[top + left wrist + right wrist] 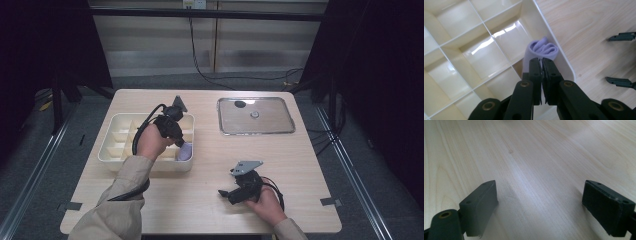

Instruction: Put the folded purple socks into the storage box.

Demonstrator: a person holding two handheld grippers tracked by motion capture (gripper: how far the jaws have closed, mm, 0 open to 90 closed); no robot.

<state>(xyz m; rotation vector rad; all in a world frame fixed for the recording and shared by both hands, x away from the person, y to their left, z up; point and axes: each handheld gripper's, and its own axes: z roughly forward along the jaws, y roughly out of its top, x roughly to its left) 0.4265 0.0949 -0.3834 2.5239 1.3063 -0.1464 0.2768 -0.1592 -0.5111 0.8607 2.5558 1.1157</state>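
Jaws nearly together, gripping nothing, the left gripper (541,61) hangs just above the rolled lilac sock (541,51). Wood-grain bench (210,165) carries the cream divided tray (107,150) at left, a steel tray (256,116) far right. That sock sits in the tray's near right corner compartment. The right gripper (539,202) rests low on the near bench, jaws wide, empty.
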